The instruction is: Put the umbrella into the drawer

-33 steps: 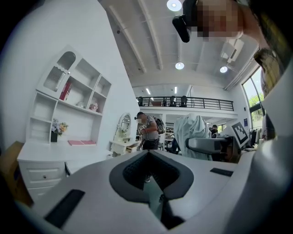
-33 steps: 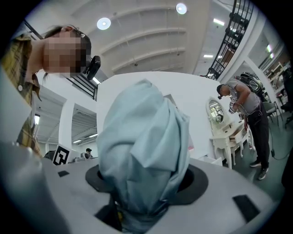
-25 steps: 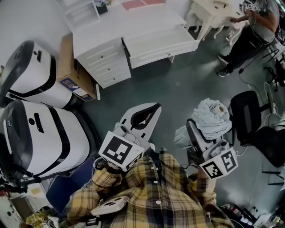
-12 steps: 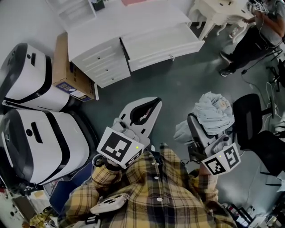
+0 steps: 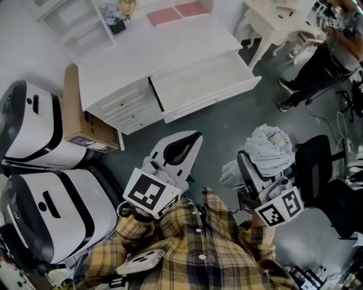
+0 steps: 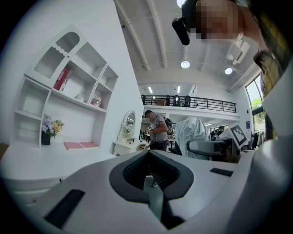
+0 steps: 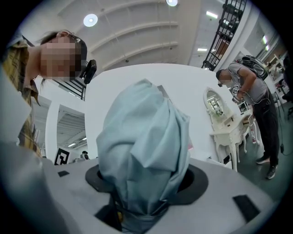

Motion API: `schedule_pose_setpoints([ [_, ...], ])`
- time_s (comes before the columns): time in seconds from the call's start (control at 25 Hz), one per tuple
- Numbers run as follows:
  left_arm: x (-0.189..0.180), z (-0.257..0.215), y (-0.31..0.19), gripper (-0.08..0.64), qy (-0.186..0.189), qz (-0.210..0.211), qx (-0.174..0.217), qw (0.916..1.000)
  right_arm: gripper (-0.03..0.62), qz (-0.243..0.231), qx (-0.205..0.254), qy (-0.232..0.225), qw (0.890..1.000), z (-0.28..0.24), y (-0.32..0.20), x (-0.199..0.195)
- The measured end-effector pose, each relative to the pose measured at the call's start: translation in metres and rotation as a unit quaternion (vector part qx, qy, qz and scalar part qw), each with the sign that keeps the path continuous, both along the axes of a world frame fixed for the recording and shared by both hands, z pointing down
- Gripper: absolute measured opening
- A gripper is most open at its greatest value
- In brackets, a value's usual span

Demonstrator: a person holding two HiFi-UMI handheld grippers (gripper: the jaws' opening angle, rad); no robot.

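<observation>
Left gripper [image 5: 193, 139]: jaws together at the tips, nothing between them. Points toward the far side, near centre of the head view.
Right gripper [image 5: 249, 170]: clamped on the umbrella, which fills the gap between its jaws in the right gripper view.
Umbrella [image 5: 272, 148]: pale blue-grey, folded, fabric bunched. Held at the near right and sticking out beyond the jaws, over the grey floor [image 5: 227, 130].
Drawer [image 5: 215, 102]: open, pulled out of the white desk [image 5: 164, 45], far centre. Nothing seen inside it. Well apart from the umbrella.
Desk top: two pink pads [image 5: 176, 12] and a small pot of flowers [image 5: 116, 11] at the far edge.
Desk left side: a stack of three closed small drawers [image 5: 127, 110], with a cardboard box [image 5: 76, 113] just beside them.
Far left: two large white-and-black housings [image 5: 34, 130]; cannot tell what they are.
Right: black office chair [image 5: 317, 153], just beside the umbrella in the head view.
Far right: a person [image 5: 317, 56] standing by a white dressing table [image 5: 272, 22].
Near edge: the wearer's yellow plaid shirt [image 5: 198, 249].
</observation>
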State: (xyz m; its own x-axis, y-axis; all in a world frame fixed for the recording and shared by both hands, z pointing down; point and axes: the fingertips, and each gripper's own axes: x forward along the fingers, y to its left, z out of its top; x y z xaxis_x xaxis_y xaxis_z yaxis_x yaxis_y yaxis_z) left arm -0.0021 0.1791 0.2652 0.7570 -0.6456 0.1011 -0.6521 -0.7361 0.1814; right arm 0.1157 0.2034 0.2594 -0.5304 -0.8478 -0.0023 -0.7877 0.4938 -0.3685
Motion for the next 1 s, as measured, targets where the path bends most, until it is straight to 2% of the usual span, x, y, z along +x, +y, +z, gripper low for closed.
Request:
schedule_pose_setpoints([
  [0.4,-0.031,0.009,-0.087,0.018,0.001,-0.006,-0.003,1.0000,0.296,-0.001,-0.001,0.006,1.000,0.007,-0.087,-0.027],
  [0.72,-0.055,0.019,-0.109,0.018,0.014,-0.023,-0.017,0.9995,0.296,-0.008,-0.024,0.003,1.000,0.018,-0.109,-0.049],
  [1.0,-0.063,0.024,-0.128,0.018,0.015,-0.047,-0.015,0.9987,0.296,-0.023,-0.019,0.007,1.000,0.021,-0.134,-0.049],
])
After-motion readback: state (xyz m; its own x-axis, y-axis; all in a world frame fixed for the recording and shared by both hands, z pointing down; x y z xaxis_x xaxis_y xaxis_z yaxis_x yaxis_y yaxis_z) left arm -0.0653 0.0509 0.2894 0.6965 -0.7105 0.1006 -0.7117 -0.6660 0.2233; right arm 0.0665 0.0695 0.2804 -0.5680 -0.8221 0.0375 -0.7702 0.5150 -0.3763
